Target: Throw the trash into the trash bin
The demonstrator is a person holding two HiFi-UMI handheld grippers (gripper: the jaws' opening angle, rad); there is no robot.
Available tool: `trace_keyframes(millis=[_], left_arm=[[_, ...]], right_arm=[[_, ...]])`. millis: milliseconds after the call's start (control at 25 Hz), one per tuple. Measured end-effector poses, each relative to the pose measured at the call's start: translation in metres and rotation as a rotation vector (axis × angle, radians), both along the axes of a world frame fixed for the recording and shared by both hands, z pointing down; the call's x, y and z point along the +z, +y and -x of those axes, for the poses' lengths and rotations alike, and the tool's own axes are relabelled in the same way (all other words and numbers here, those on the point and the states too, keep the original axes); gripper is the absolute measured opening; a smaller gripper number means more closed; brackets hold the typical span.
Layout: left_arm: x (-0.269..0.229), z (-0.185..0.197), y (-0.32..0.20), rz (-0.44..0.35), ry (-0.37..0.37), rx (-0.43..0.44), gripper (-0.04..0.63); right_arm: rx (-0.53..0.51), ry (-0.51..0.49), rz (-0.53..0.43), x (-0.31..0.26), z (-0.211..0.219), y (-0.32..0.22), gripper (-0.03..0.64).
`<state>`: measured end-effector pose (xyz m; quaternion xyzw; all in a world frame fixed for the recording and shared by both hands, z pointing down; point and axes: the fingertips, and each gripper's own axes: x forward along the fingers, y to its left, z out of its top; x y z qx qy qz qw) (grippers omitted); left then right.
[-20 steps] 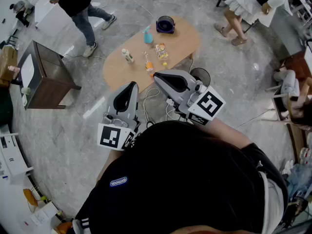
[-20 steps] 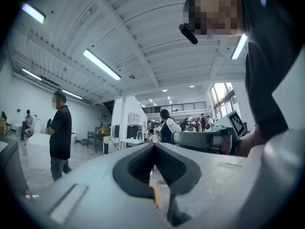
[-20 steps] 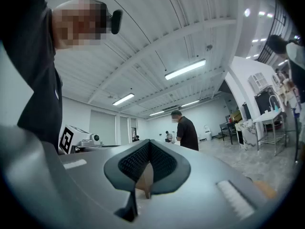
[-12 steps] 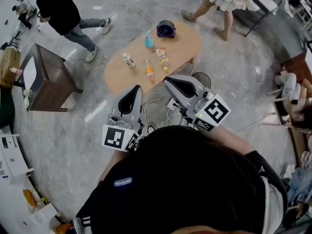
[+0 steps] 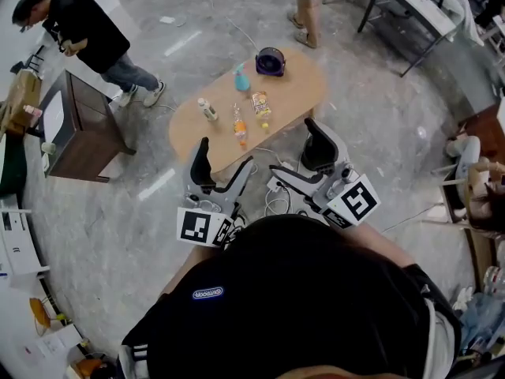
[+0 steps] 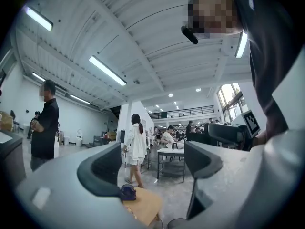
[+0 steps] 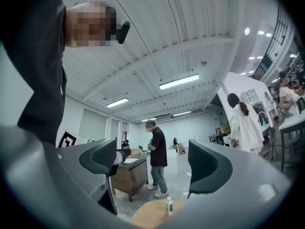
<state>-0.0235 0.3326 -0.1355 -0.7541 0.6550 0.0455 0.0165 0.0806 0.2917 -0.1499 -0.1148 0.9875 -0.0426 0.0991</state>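
Nearest, both tools are held out ahead of the person, probably in readiness for a reach. The left gripper (image 5: 227, 155), at eleven o'clock, has its fingers spread wide on nothing. The right gripper (image 5: 293, 152), at one o'clock, gapes just as wide and empty. Both are short of the oval wooden table (image 5: 304, 81) at twelve o'clock, so I judge no pick has begun. The trash sits loose mid-table: a small white bottle (image 5: 207, 110) standing upright, an orange bottle (image 5: 239, 124) and a yellow snack packet (image 5: 261, 105), all light-looking. A blue spray bottle (image 5: 241, 78) is beyond them. The trash bin (image 5: 270, 60), a small dark purple open-topped tub, is at the table's far end, at one o'clock from the litter.
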Motion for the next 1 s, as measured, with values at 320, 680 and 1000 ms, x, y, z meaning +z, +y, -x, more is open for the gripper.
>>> trace_keyframes(millis=[320,680,1000], left_arm=[[0.005,-0.038,-0.019,0.010,-0.004,-0.076,0.420],[0.004,-0.061,-0.015,0.027,-0.017,-0.208,0.422],[0.003,-0.047,-0.017,0.035,-0.031,-0.254,0.422]], right_arm=[[0.011,-0.032,0.053,0.008,-0.051,-0.041,0.488],[-0.076,-0.060,0.070,0.009,-0.076,-0.051,0.488],[-0.107,-0.047,0.080,0.012,-0.067,-0.059,0.488]])
